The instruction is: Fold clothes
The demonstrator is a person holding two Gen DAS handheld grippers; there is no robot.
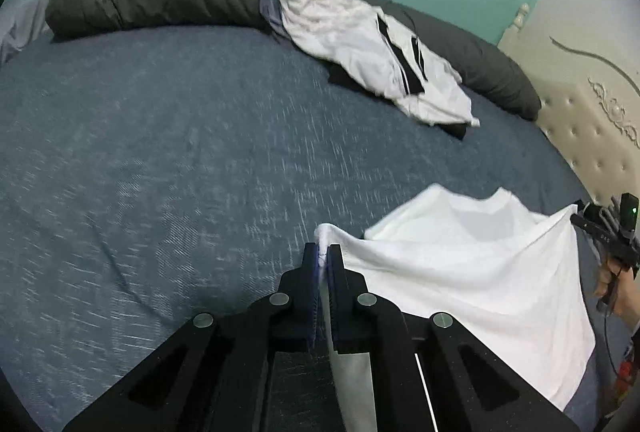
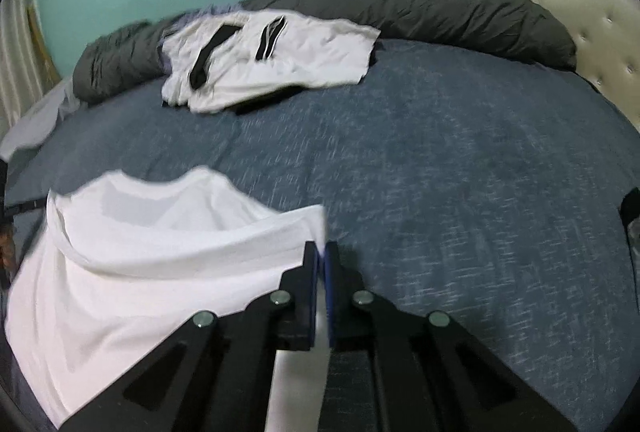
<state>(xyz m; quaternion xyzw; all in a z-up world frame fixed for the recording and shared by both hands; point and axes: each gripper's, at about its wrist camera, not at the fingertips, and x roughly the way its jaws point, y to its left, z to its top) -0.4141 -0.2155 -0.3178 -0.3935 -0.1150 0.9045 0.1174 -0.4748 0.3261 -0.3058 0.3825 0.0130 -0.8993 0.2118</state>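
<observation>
Folding barely begun: left tool [image 1: 323, 252] and right tool [image 2: 320, 250] each pinch a plain white cotton T-shirt [image 1: 460, 264] above the blue bed [image 1: 180, 151], a crumpled white-and-black garment pile [image 1: 360, 43] untouched.

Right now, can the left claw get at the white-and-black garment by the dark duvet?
Probably not: the left claw is shut on the white shirt, and the garment lies far across the bed.

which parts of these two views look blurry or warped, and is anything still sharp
Left wrist view: the blue bedspread streaks with motion blur, the bed edge bows from fisheye, and the left gripper stays sharp on the white shirt. Right wrist view: the bedspread and shirt edges smear, the corners go dark, and the right gripper is crisp.
</observation>
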